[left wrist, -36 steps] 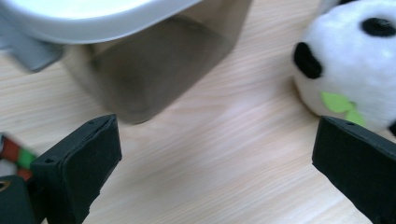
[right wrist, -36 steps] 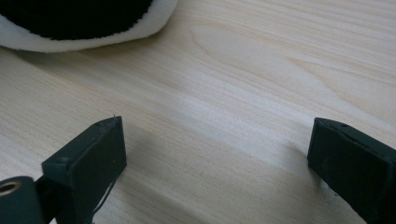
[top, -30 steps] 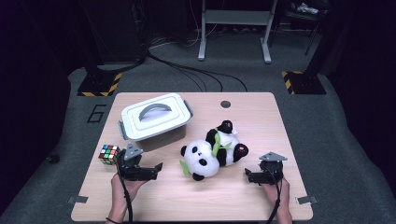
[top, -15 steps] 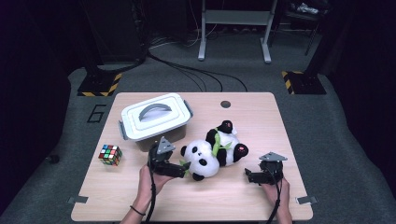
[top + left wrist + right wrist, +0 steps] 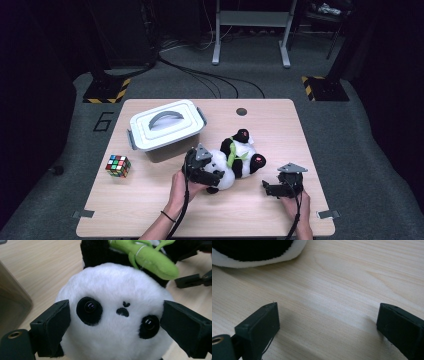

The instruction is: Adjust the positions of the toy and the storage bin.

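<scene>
Dark floor and trailing cables surround the pale wooden table (image 5: 150,210) on which I am working. My left gripper (image 5: 115,322) has its jaws on either side of the plush panda's (image 5: 117,302) white head, one pad just beside each eye. The jaws have just been closing, but I judge the pads not yet pressing into the fur, so the grip is not made. The panda lies on the table between my two grippers, its green stalk (image 5: 147,257) beyond the fingertips. My right gripper (image 5: 327,322) rests with jaws spread wide over bare wood, holding nothing. Step in hand: grasping the head. Next move calls for closing further until the plush yields, then lifting.
</scene>
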